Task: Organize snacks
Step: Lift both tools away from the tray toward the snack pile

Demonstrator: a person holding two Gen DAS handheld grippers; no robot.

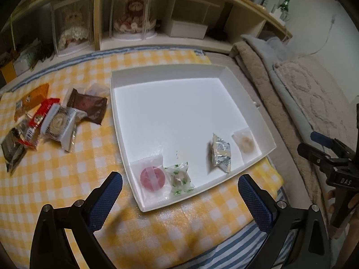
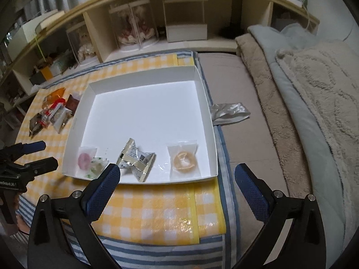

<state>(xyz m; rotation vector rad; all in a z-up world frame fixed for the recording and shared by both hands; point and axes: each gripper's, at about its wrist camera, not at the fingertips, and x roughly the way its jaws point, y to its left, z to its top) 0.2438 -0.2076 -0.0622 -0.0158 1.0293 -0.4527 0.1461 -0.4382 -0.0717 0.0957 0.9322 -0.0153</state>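
A shallow white box (image 1: pixel 125 76) (image 2: pixel 206 103) lies on the yellow checked cloth. Along its near wall sit several wrapped snacks: a pink round one (image 1: pixel 151 178) (image 2: pixel 83 159), a green-flecked one (image 1: pixel 180 178) (image 2: pixel 96 167), a silver packet (image 1: pixel 221 153) (image 2: pixel 134 159) and a clear bag with a pale ring biscuit (image 1: pixel 244 143) (image 2: pixel 185 160). A pile of loose snacks (image 1: pixel 56 118) (image 2: pixel 52 114) lies left of the box. My left gripper (image 1: pixel 180 189) hangs open above the box's near edge, empty. My right gripper (image 2: pixel 176 178) is also open and empty over the near wall.
A low wooden shelf (image 1: pixel 157 40) (image 2: pixel 157 38) with clear display cases runs along the back. Folded beige and grey blankets (image 1: pixel 303 94) (image 2: pixel 303 89) lie to the right. A silver wrapper (image 2: pixel 228 111) rests beside the box. The other gripper shows at each view's edge (image 1: pixel 336 165) (image 2: pixel 22 165).
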